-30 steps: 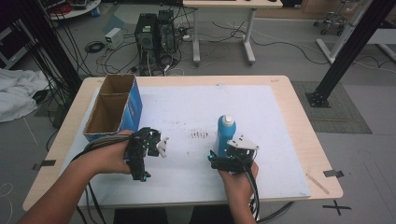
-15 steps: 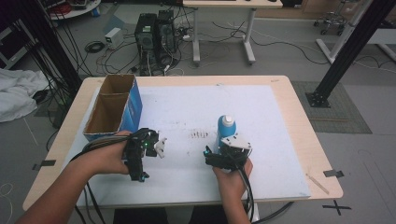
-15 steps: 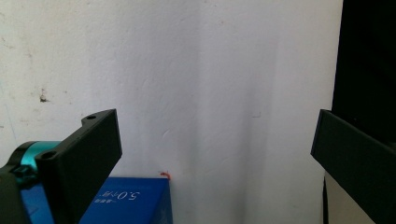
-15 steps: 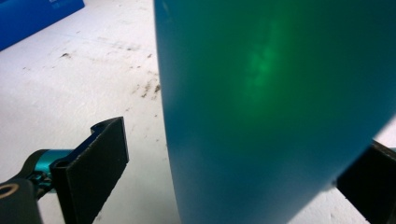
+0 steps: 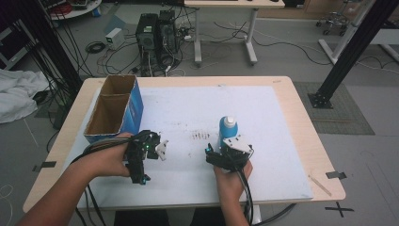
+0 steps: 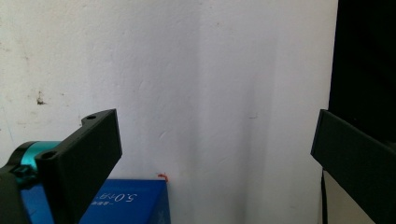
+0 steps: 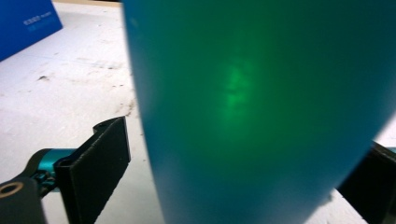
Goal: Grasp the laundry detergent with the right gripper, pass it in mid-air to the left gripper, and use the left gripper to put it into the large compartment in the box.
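High view: right gripper (image 5: 225, 149) has closed in, fingers spread around the blue bottle (image 5: 228, 130); left gripper (image 5: 149, 151) fingers stay spread.

This was a lab. Computer towers (image 5: 157, 35) and tangled cables (image 5: 117, 56) sat on the floor. Black rig frame posts (image 5: 350, 52) flanked the bench (image 5: 301, 117).

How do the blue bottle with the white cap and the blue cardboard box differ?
The blue bottle with the white cap is a slim capped cylinder; the blue cardboard box is wide, rectangular and open-topped. The bottle stands between the right gripper's open fingers; the box stands untouched beside the left gripper. Both are blue and upright on the white mat.
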Tool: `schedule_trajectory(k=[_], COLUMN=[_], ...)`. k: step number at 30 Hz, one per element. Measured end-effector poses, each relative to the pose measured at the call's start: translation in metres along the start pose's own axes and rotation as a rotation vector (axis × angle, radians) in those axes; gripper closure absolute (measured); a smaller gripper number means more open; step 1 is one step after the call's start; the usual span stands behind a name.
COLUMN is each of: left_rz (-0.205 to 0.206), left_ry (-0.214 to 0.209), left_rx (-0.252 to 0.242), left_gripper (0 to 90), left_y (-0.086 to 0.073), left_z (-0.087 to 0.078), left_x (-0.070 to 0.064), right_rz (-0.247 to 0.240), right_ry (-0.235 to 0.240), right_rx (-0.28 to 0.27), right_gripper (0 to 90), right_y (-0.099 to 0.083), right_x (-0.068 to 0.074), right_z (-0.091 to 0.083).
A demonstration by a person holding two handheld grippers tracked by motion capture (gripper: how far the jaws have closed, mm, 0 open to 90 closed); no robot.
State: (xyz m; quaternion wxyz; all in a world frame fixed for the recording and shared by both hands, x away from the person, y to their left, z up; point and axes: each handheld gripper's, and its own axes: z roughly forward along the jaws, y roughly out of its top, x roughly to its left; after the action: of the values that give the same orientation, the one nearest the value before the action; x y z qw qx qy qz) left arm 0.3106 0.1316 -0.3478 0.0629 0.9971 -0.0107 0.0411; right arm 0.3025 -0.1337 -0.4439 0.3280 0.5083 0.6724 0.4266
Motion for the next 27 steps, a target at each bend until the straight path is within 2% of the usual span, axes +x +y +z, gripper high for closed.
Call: schedule_trajectory(k=[4,8,14,16,17,19,27], left_rz=[0.002,0.004,0.004,0.002,0.002,-0.001,-0.003], left_ry=[-0.001,-0.001,-0.001,-0.002,-0.002,-0.001,-0.004], left_rx=[0.001,0.001,0.002,0.001,0.001,0.002,0.004], left_gripper=[1.8,1.8,1.8,1.8,1.8,1.8,1.8], left_y=[0.0009,0.0016,0.0015,0.001,0.0009,0.0003,-0.0022], left_z=[0.0003,0.0006,0.0006,0.0008,0.0008,0.0017,0.0017], left_x=[-0.0001,-0.0003,-0.0004,0.0,0.0002,0.0003,0.0007], right_rz=[0.013,0.019,-0.007,-0.006,-0.005,0.0,0.007], right_ry=[-0.004,-0.013,-0.067,-0.066,-0.08,-0.1,-0.093], right_rx=[-0.006,-0.016,-0.021,-0.023,-0.023,-0.026,-0.031], right_gripper=[13.2,13.2,17.8,17.9,23.2,25.2,28.2], right_y=[-0.0005,-0.0009,-0.0017,-0.0019,-0.002,-0.0023,-0.0034], right_x=[-0.001,-0.0007,0.0008,0.0008,0.0015,0.0025,0.0023], right_z=[0.0003,0.0012,0.0018,0.0019,0.002,0.0025,0.0028])
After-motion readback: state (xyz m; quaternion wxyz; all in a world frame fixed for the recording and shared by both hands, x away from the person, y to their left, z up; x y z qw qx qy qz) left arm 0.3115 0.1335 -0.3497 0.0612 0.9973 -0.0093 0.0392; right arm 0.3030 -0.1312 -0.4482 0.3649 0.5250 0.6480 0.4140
